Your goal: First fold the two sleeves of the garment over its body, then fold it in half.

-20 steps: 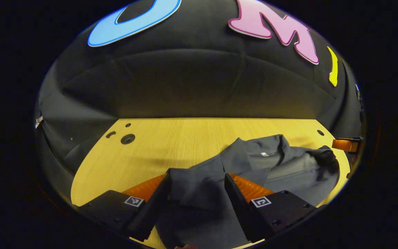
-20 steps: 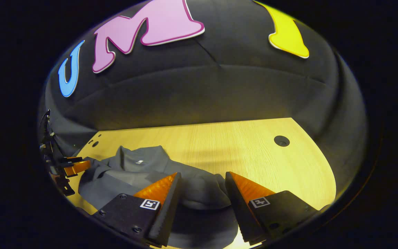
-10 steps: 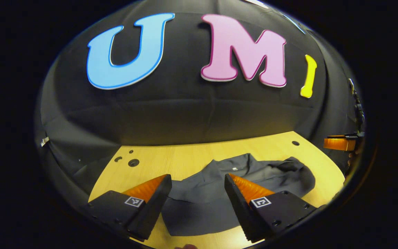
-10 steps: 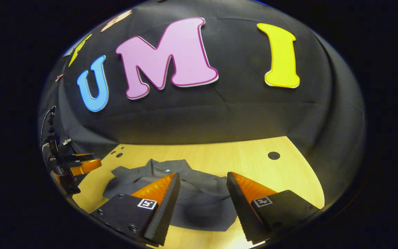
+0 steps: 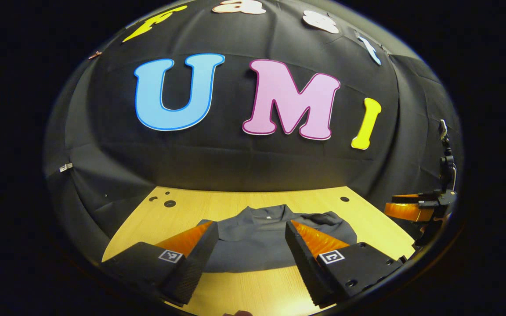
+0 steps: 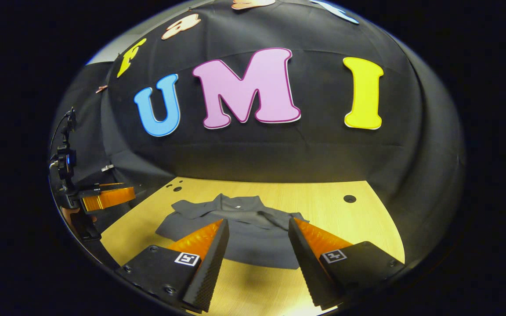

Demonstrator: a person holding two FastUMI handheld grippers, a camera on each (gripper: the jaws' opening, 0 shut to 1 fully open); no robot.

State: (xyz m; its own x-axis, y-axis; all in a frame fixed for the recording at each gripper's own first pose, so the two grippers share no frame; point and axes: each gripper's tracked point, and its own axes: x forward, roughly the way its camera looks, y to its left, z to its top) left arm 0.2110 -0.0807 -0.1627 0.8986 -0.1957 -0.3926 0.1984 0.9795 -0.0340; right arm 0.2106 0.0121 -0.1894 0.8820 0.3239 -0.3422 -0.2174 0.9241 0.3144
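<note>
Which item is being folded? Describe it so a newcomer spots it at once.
Start from the light wooden table in front of the black cloth wall. The dark grey garment lies on it in a compact folded bundle, collar toward the wall, ahead of the open right gripper. It is the one soft, dark thing on the pale wood, unlike the small round holes in the tabletop.

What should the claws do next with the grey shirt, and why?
Probably nothing more than a check: the grey shirt lies on the wooden table as a compact bundle, sleeves tucked over its body. The left claw and right claw are open, off the cloth. I would move them aside, since the fold looks done, though its layers are hard to tell.
</note>
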